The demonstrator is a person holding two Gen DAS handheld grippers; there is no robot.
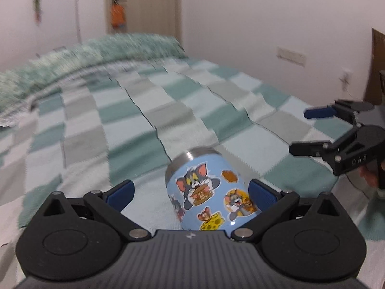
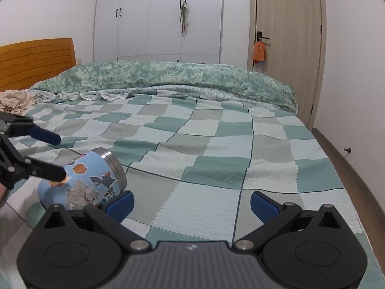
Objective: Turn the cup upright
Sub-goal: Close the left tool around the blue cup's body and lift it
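Observation:
A light blue cup [image 1: 209, 192] with cartoon stickers and a steel rim lies on its side on the checked bedspread, rim pointing away from me in the left wrist view. It also shows in the right wrist view [image 2: 84, 180] at lower left. My left gripper [image 1: 191, 195] is open, its jaws wide around the cup; the right pad [image 1: 261, 196] is close against the cup's side, the left pad [image 1: 120, 193] stands apart. My right gripper [image 2: 191, 203] is open and empty over the bedspread, to the right of the cup.
The green and grey checked bedspread [image 2: 216, 144] covers the bed. A rolled green quilt [image 2: 180, 79] lies along the far side. A wooden headboard [image 2: 36, 57] is at far left, a door [image 2: 288, 48] at right, wardrobes [image 2: 156, 16] behind.

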